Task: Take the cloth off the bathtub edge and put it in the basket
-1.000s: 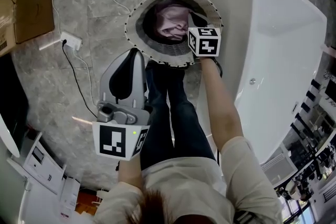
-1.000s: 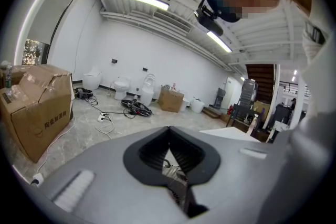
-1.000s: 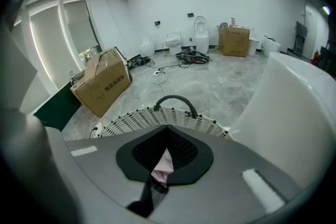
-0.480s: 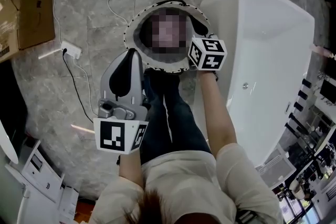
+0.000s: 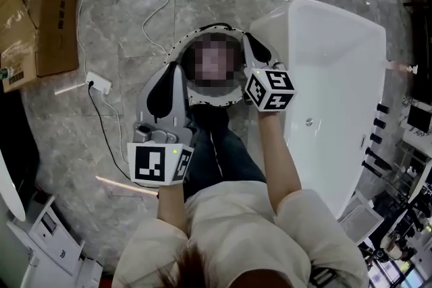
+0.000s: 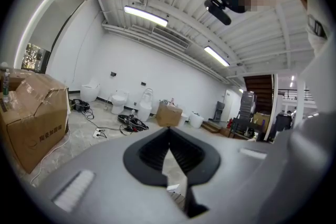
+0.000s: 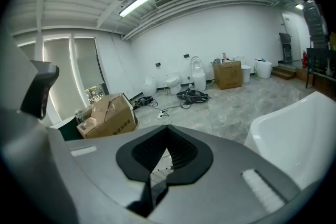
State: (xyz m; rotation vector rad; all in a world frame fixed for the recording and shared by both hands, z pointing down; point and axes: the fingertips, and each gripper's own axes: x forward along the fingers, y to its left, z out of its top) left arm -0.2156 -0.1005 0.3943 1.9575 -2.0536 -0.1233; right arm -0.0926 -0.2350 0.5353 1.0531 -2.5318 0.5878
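My left hand-held gripper is closed and empty, with the basket just right of its tip. My right hand-held gripper is closed on nothing too, and the bathtub edge beyond it is bare. I judge the cloth delivered, though the basket's inside is blurred. Next I only need to draw clear.

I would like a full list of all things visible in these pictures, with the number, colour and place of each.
basket: one, round, black-and-white rim, on the floor before the person's feet; contents cannot be made out.
bathtub: one, white, right of the basket.
cardboard box: one, brown, on the floor at far left.
power strip: one, white with black cable, on the floor left of the basket.
toilets: several, white, along the far wall.
person's legs: two, dark blue jeans, below the basket.
left claw: one, grey, shut, empty, at the basket's left side.
right claw: one, grey, shut, empty, at the basket's right side.
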